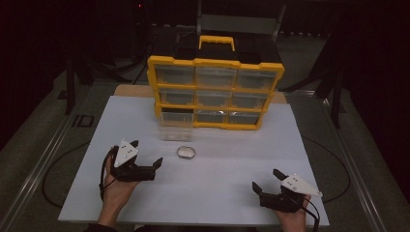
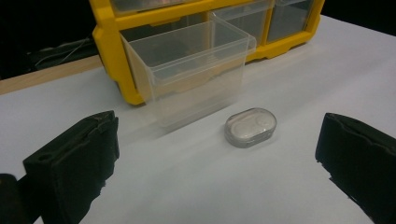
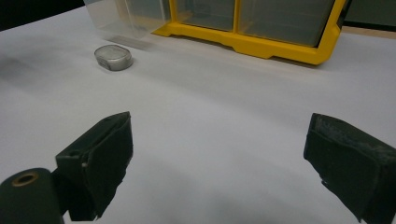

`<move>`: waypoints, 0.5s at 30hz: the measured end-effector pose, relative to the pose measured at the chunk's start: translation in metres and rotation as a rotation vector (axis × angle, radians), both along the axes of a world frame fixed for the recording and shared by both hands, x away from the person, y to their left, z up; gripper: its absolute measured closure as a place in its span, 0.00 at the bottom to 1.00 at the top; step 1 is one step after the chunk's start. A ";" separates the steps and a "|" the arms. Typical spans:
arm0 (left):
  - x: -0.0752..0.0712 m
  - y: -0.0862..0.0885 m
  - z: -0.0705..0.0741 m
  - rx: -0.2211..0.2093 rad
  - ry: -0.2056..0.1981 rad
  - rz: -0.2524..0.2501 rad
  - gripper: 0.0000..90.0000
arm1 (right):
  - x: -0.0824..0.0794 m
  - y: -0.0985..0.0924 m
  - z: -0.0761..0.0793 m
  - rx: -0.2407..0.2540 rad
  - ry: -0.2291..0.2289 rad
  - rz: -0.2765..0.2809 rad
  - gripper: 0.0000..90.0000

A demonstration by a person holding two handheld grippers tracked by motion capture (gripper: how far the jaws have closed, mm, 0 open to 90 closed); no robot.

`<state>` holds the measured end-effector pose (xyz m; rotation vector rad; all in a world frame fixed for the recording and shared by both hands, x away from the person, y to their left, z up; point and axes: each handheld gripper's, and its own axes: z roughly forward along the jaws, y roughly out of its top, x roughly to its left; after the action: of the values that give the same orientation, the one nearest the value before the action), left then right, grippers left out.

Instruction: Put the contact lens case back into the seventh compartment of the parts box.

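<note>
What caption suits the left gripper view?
Open left gripper faces a small oval clear plastic case lying on the white table before a pulled-out clear plastic drawer of the yellow organiser.

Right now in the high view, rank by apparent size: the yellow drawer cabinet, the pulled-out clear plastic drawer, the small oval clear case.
1. Yellow drawer cabinet, by far the largest.
2. Pulled-out clear plastic drawer.
3. Small oval clear case, the smallest, although it lies nearest the camera.

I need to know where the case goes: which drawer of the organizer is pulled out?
The bottom-left drawer; the others sit flush in the yellow organizer.
</note>
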<state>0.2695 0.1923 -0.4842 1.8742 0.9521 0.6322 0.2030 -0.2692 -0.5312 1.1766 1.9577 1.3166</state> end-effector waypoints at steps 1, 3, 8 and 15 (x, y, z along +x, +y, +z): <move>0.001 -0.001 0.000 -0.001 0.001 -0.002 0.01 | 0.000 0.000 0.000 0.000 0.000 0.000 0.09; 0.003 -0.003 0.000 0.000 0.001 -0.003 0.01 | 0.000 0.000 0.000 0.001 -0.001 0.000 0.09; 0.007 -0.007 0.000 -0.013 0.002 -0.009 0.01 | 0.000 0.000 0.000 -0.001 -0.002 -0.004 0.09; 0.014 -0.011 0.001 -0.016 0.004 -0.011 0.01 | -0.001 0.000 0.001 -0.009 -0.010 -0.003 0.09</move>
<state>0.2832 0.1814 -0.4835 1.8659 0.9461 0.6134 0.2022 -0.2691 -0.5303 1.1662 1.9520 1.3086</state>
